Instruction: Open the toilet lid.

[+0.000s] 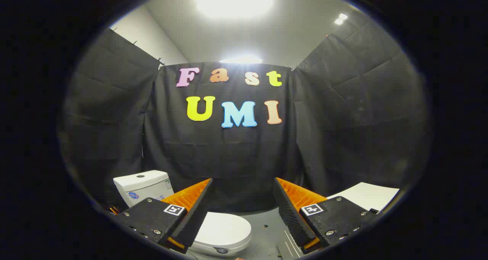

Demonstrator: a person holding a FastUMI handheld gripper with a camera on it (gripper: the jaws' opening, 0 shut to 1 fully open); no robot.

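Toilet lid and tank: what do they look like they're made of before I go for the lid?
Toilet lid: closed, smooth white with a soft sheen, probably plastic. Tank: glossy white with hard, square edges, likely glazed ceramic. Neither is certain from looks alone. The gripper is open, fingers wide apart, with the lid partly behind the left finger.

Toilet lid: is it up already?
No, the toilet lid lies flat and closed in front of the tank, and the open gripper hangs above it with its fingers apart, touching nothing.
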